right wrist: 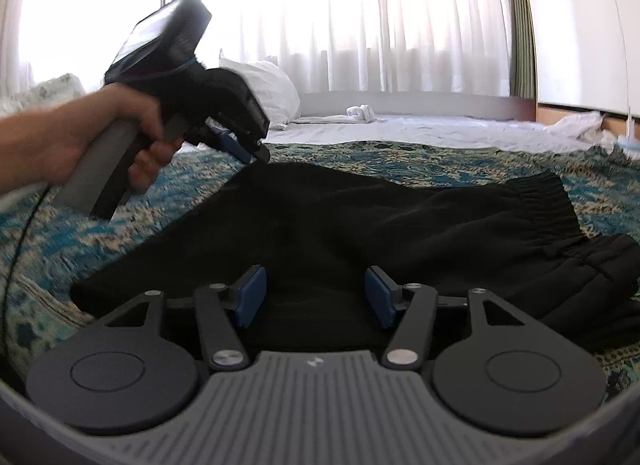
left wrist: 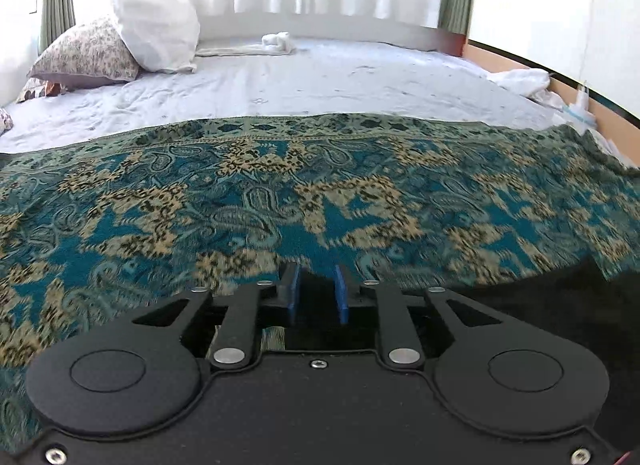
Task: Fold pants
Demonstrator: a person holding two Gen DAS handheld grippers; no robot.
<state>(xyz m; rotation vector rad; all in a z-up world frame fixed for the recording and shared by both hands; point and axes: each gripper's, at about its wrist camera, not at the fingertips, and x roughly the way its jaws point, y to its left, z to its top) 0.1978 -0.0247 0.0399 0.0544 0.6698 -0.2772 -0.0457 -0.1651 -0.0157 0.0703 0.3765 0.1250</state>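
Note:
Black pants (right wrist: 360, 225) lie spread on a teal patterned bedspread (right wrist: 400, 157), with the elastic waistband (right wrist: 536, 193) at the right. My right gripper (right wrist: 316, 297) hovers low over their near edge; its blue pads are wide apart and open, pressing on nothing. A hand (right wrist: 100, 133) holds my left gripper (right wrist: 254, 153) at the pants' far left corner. In the left wrist view the left gripper (left wrist: 316, 293) has its pads a narrow gap apart, with a dark tip of fabric between them. More of the pants (left wrist: 540, 297) shows at lower right.
The bedspread (left wrist: 280, 193) covers the near half of a bed with a pale sheet (left wrist: 320, 77). A white pillow (left wrist: 156, 25) and a floral pillow (left wrist: 88, 53) lean at the back left. A small white cloth (left wrist: 276, 43) lies by the curtained window; crumpled white cloth (left wrist: 520, 79) lies at the right edge.

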